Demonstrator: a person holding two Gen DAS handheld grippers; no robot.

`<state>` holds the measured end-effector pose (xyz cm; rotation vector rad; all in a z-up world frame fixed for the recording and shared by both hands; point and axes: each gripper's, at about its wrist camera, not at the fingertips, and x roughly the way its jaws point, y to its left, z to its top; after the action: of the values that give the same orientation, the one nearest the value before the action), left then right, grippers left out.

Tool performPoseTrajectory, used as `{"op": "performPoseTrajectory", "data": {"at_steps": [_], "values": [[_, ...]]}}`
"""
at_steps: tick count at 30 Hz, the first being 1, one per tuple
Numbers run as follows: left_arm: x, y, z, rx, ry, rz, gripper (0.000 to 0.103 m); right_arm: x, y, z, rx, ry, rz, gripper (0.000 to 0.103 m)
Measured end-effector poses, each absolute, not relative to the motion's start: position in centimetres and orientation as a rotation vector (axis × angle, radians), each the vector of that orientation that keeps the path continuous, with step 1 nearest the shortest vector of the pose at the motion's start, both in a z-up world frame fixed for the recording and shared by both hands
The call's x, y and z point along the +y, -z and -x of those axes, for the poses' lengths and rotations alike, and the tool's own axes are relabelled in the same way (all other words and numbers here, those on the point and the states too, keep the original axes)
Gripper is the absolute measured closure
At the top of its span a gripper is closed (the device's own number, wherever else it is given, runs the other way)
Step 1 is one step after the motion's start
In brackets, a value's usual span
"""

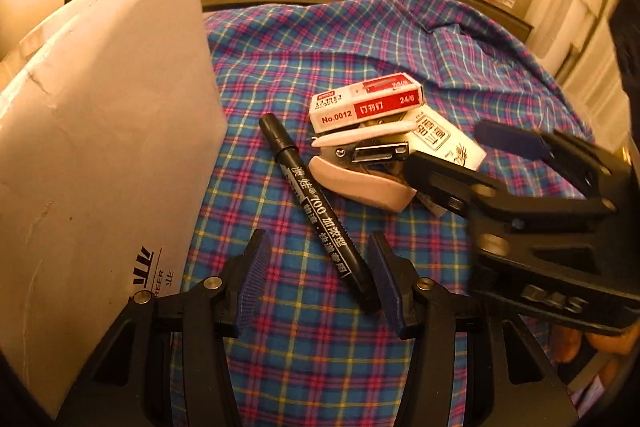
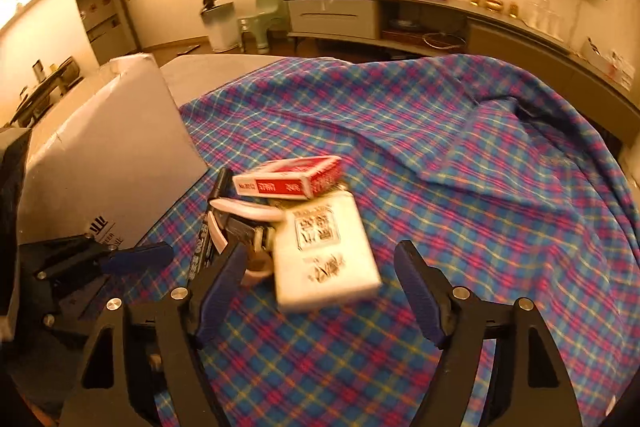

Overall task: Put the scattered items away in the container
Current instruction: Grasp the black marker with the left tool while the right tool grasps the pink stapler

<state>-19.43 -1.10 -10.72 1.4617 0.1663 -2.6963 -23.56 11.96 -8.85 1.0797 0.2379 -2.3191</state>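
one marker (image 1: 320, 211) lies between the open left hand-held gripper (image 1: 320, 283).

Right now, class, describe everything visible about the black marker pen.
The black marker pen is slim, plastic-looking and capped, printed with white Chinese characters and "700". It lies flat and diagonal on the plaid cloth, beside the pink stapler, its lower end between the open left gripper's fingers, seemingly untouched.
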Motion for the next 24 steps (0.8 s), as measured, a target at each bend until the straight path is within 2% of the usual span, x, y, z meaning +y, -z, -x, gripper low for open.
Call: {"op": "performPoseTrajectory", "data": {"at_steps": [2, 3, 4, 8, 9, 10, 14, 15, 16, 18, 24], "values": [[-1.4, 10.7, 19.3, 0.158, 2.696, -1.458, 0.057, 11.9, 9.2, 23.7, 0.199, 2.314, -1.066, 0.026], [-1.7, 10.7, 19.3, 0.150, 2.682, -1.452, 0.069, 11.9, 9.2, 23.9, 0.187, 2.311, -1.072, 0.026], [-2.0, 10.7, 19.2, 0.146, 2.671, -1.453, 0.073, 12.0, 9.2, 23.9, 0.182, 2.300, -1.082, 0.026], [-3.1, 10.5, 19.0, 0.200, 2.666, -1.470, 0.073, 12.7, 9.1, 24.0, 0.214, 2.228, -1.127, 0.029], [-3.2, 10.6, 18.9, 0.192, 2.666, -1.465, 0.070, 12.9, 9.1, 24.0, 0.218, 2.206, -1.134, 0.029], [-3.1, 10.7, 19.0, 0.191, 2.669, -1.462, 0.062, 13.1, 9.1, 23.9, 0.228, 2.198, -1.131, 0.029], [-2.9, 10.8, 19.3, 0.179, 2.672, -1.445, 0.058, 13.2, 9.3, 24.3, 0.212, 2.205, -1.141, 0.029], [-2.8, 10.8, 19.3, 0.170, 2.681, -1.440, 0.064, 13.1, 9.3, 24.5, 0.205, 2.206, -1.145, 0.029], [-2.8, 10.9, 19.4, 0.154, 2.682, -1.436, 0.081, 13.0, 9.3, 24.5, 0.195, 2.204, -1.148, 0.029], [-2.8, 10.8, 19.4, 0.139, 2.689, -1.444, 0.089, 12.8, 9.5, 24.5, 0.161, 2.186, -1.158, 0.029], [-2.7, 10.7, 18.4, 0.183, 2.740, -1.482, 0.090, 12.4, 7.9, 23.7, 0.228, 2.289, -1.058, 0.029]]}}
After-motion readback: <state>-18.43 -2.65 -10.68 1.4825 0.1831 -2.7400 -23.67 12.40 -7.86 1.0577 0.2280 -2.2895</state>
